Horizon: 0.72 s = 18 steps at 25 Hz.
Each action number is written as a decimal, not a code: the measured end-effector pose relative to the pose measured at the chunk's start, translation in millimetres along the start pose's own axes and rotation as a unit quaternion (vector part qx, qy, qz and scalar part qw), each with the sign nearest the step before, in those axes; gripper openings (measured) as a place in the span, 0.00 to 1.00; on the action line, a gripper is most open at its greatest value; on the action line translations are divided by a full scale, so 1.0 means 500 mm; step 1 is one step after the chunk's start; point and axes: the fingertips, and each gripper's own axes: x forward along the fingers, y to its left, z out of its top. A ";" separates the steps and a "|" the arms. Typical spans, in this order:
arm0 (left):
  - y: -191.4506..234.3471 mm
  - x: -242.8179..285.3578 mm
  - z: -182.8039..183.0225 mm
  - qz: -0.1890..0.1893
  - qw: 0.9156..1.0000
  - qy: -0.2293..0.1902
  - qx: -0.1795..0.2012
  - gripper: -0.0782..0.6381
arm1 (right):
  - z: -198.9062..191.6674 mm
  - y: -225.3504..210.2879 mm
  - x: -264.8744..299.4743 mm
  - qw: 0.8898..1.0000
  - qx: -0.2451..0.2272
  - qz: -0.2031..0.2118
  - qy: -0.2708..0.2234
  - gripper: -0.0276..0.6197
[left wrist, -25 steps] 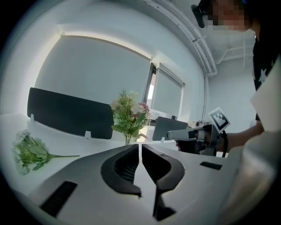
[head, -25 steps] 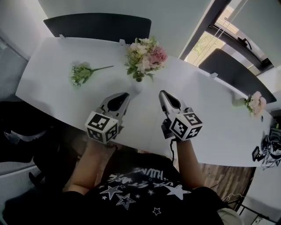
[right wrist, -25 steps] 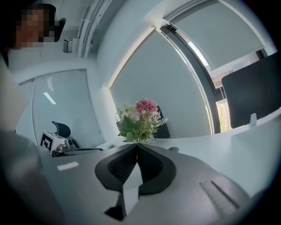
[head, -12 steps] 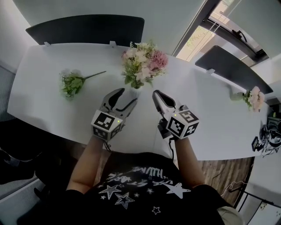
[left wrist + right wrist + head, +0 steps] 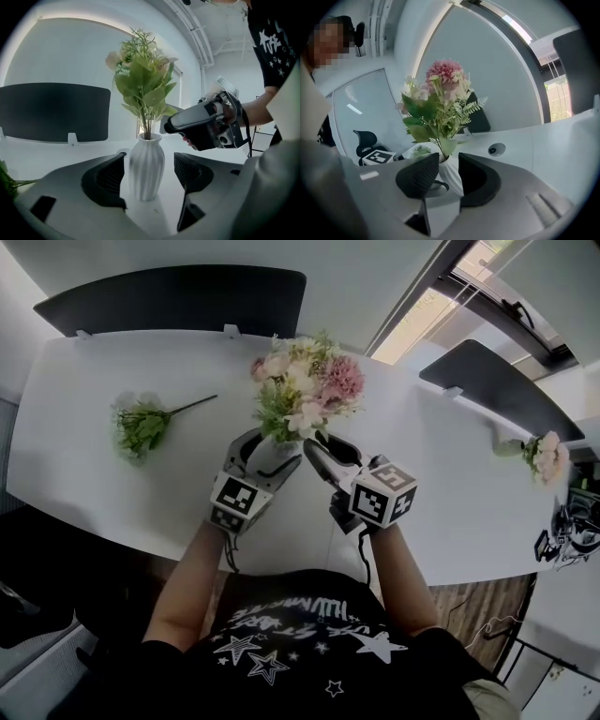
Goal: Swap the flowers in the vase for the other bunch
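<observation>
White table [image 5: 75, 456]: one vase [image 5: 146, 166], three flower bunches [image 5: 305, 395], two chairs [image 5: 169, 296].

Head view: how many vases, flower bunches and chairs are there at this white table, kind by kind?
Vases: 1, the white vase
Flower bunches: 3, the mixed bunch standing in it, the green bunch lying at the left, the pink bunch lying at the far right
Chairs: 2, the left chair and the right chair, both dark
Total: 6
</observation>
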 end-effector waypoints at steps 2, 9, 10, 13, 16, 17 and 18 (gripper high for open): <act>0.002 0.010 -0.008 0.000 1.000 0.003 -0.009 0.55 | -0.002 0.001 0.016 1.000 0.008 0.017 0.009 0.24; 0.010 0.021 -0.009 -0.001 0.999 -0.012 -0.030 0.55 | 0.005 0.026 0.067 0.997 -0.025 0.067 0.024 0.36; 0.008 0.023 -0.009 -0.003 0.999 -0.012 -0.030 0.54 | 0.008 0.027 0.072 0.997 -0.030 0.070 0.023 0.36; 0.006 0.025 -0.011 -0.006 1.000 -0.010 -0.029 0.50 | 0.012 0.022 0.084 0.997 -0.036 0.066 0.022 0.36; 0.004 0.025 -0.015 -0.011 0.999 -0.011 -0.030 0.50 | 0.017 0.015 0.089 0.997 -0.040 0.058 0.015 0.35; 0.004 0.025 -0.016 -0.012 0.999 -0.013 -0.029 0.50 | 0.019 0.015 0.091 0.997 -0.042 0.058 0.013 0.34; 0.005 0.025 -0.017 -0.013 0.999 -0.015 -0.028 0.50 | 0.019 0.016 0.092 0.997 -0.046 0.060 0.012 0.33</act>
